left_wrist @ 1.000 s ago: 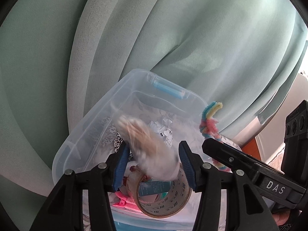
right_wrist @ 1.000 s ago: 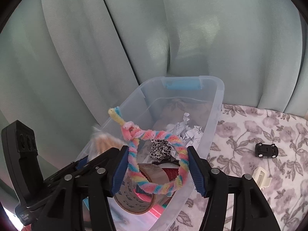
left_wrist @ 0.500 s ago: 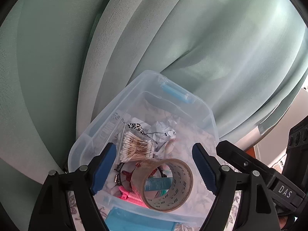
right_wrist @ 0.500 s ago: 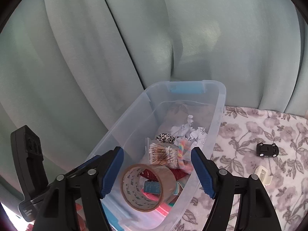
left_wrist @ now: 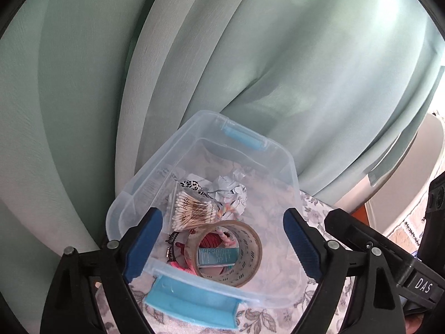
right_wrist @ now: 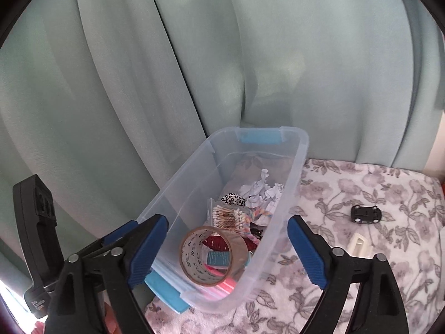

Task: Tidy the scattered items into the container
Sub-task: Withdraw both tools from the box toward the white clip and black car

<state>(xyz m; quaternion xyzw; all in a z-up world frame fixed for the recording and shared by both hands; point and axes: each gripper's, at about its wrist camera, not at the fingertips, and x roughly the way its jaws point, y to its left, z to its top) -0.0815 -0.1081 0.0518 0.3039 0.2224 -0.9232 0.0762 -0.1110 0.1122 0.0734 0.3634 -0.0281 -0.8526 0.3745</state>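
Curtain backs container; floral cloth rightward.

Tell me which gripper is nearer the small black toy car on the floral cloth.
Right. The right gripper hangs over the clear bin, with the toy car just past its right-hand side. The left gripper is on the bin's far side, farther away. Both jaws are opening, empty.

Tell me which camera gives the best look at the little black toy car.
The right wrist view: the black toy car sits in plain sight on the floral cloth, to the right of the clear bin. The left wrist view doesn't show it at all.
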